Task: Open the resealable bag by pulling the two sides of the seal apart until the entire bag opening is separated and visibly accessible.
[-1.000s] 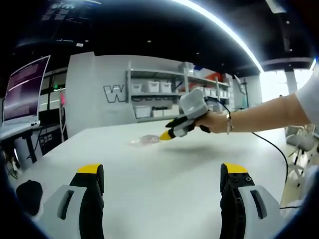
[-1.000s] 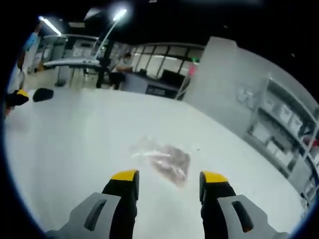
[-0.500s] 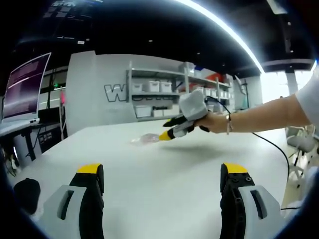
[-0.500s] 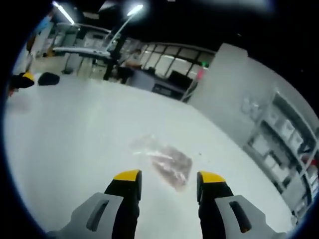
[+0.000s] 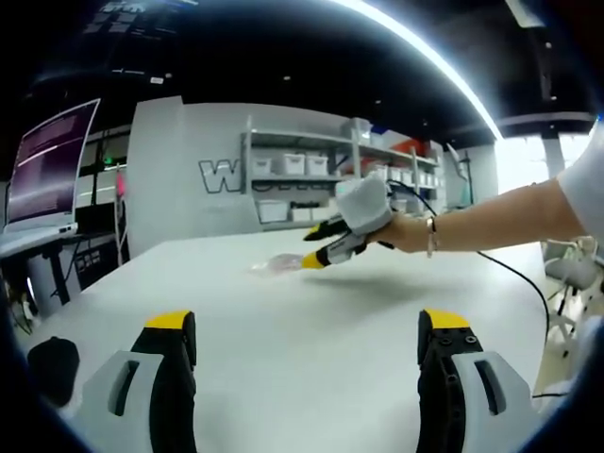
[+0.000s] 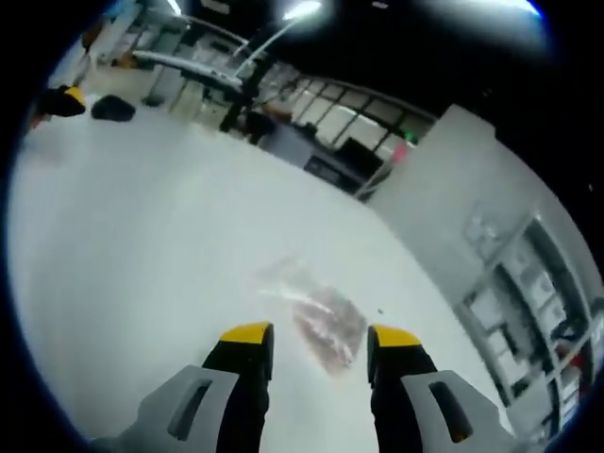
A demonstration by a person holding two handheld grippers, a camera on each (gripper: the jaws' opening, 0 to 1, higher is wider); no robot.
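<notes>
The right gripper (image 6: pixel 310 337) has its two yellow-tipped jaws spread apart, with nothing between them. It hangs just above the bag (image 6: pixel 319 319), which lies flat on the white table (image 6: pixel 142 236). The bag is see-through and has something pinkish inside. One end of it sits right in the gap between the jaws. I think the gripper is held there so it can come down and pinch one side of the seal. I cannot tell which end of the bag has the seal.

In the left gripper view, the right gripper (image 5: pixel 316 260) reaches out with the person's hand (image 5: pixel 401 231) behind it, and its tips are right at the bag (image 5: pixel 274 266).

The left gripper (image 5: pixel 307 330) is spread wide too and holds nothing. It is well apart from the bag, low over the near part of the table (image 5: pixel 302 321). It looks like it is waiting for its turn, since opening the bag needs a pull from each side.

The bag looks closed, so the job is only starting. A black thing (image 5: pixel 49 360) sits at the table's edge, far from the bag.
</notes>
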